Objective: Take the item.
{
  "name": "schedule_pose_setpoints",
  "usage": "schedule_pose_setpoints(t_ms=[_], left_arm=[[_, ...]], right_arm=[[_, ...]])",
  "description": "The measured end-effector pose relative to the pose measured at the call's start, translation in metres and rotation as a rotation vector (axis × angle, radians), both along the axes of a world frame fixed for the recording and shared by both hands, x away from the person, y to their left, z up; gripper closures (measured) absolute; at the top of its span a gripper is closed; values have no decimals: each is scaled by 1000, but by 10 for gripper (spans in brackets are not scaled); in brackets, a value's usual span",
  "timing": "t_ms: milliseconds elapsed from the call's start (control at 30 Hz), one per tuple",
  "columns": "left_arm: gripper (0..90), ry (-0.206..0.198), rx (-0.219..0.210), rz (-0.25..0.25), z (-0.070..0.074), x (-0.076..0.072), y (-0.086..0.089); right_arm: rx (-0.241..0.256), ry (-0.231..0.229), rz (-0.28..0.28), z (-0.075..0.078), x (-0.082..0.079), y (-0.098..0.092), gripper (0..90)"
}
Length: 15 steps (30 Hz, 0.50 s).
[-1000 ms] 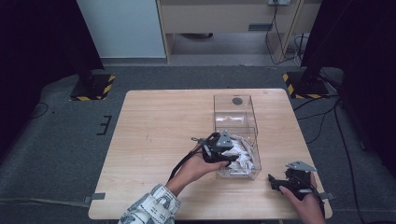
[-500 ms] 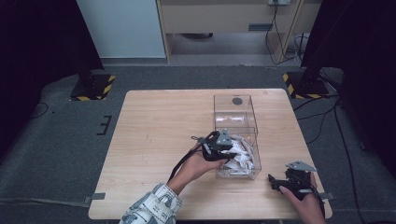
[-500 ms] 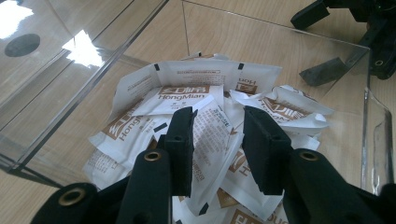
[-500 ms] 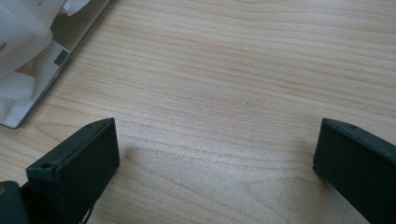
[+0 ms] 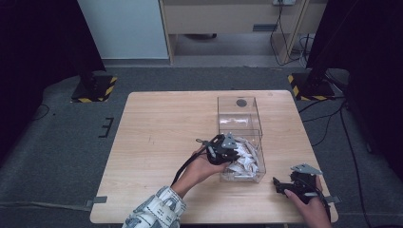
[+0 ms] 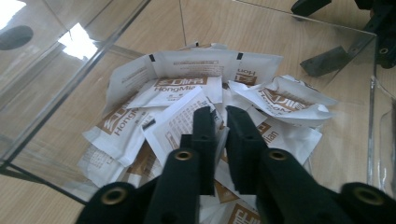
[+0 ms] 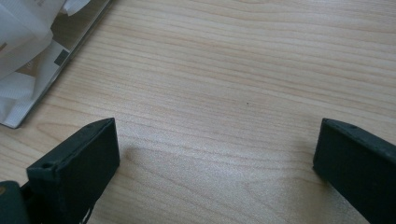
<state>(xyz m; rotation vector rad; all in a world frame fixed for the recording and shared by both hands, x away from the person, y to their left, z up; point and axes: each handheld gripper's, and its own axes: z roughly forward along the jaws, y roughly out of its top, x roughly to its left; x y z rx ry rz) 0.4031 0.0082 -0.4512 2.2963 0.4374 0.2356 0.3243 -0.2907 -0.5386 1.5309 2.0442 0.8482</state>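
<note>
The left gripper [image 6: 220, 130] dips a little deeper into the clear box [image 5: 260, 156], jaws nearly shut on a white packet [image 6: 180, 119]. The right gripper [image 7: 217, 154] rests wide open, holding nothing.

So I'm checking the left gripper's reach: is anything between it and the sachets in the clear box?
Nothing visible blocks it. The left gripper is already inside the open-topped clear box, its jaws nearly closed just over the pile of sachets.
</note>
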Motion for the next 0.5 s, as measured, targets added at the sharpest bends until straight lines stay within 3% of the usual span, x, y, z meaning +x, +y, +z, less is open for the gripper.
schedule_pose_setpoints(t_ms=[100,400,500], left_arm=[[885,2,-20,4,2,1,2],[890,8,-120,23,17,2,12],[891,7,-128,23,19,2,15]], right_arm=[[0,0,0,0,0,0,8],[0,0,0,0,0,0,8],[0,0,0,0,0,0,8]])
